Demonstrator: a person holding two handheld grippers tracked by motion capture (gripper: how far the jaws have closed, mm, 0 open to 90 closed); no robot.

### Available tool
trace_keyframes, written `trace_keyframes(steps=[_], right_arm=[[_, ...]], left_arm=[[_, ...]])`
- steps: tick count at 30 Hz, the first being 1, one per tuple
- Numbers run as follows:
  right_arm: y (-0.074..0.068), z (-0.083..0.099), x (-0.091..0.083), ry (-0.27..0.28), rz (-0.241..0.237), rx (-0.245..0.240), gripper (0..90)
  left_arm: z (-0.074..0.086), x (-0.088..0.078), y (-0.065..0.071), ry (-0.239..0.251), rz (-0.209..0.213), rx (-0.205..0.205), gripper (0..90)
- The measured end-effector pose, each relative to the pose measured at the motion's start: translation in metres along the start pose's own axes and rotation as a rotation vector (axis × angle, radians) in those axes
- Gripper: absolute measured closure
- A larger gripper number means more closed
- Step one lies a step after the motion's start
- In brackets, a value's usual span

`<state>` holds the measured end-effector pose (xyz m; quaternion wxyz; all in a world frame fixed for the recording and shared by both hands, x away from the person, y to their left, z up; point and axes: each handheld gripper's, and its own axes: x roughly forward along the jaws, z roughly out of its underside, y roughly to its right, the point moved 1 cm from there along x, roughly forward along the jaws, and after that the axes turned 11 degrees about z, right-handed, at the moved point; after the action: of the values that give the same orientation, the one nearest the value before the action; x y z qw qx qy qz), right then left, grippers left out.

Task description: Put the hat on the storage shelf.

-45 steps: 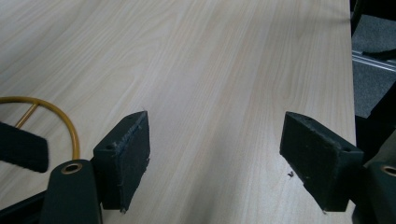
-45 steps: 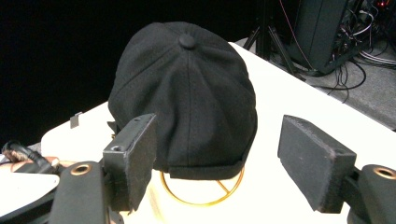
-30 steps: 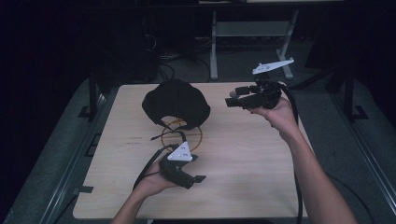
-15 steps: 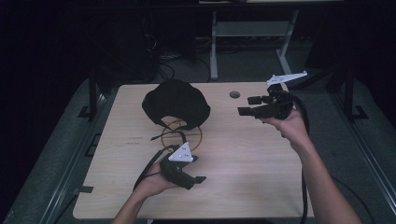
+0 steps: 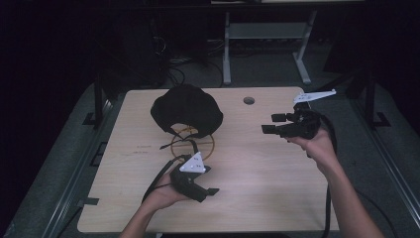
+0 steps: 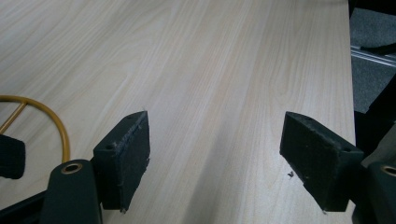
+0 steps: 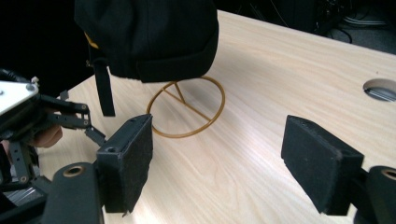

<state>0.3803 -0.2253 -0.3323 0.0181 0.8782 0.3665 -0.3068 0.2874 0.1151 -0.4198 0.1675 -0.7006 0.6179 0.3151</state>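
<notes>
The black cap (image 5: 186, 109) sits on its gold wire stand (image 5: 193, 144) at the far left of the table (image 5: 267, 188). The left gripper (image 5: 210, 191) rests near the front edge, jaws spread wide over bare wood, just beside the stand's ring. The right gripper (image 5: 270, 124), jaws wide and empty, has dropped lower and pulled right since a second ago, well apart from the cap.

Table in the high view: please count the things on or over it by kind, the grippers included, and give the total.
Black cap: 1
Yellow wire stand with a ring base, under the cap: 1
Grippers, left gripper and right gripper, both with fingers apart and holding nothing: 2
Total: 4
</notes>
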Motion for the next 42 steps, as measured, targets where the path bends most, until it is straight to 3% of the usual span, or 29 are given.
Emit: trace_keyframes(steps=[19,42], right_arm=[[0.012,0.047,-0.015,-0.011,0.013,0.050,24.3],[0.018,0.094,-0.029,-0.023,0.017,0.105,22.9]], left_arm=[[0.001,0.002,0.000,-0.001,-0.001,-0.001,24.1],[0.002,0.005,0.001,-0.016,-0.003,-0.002,24.2]])
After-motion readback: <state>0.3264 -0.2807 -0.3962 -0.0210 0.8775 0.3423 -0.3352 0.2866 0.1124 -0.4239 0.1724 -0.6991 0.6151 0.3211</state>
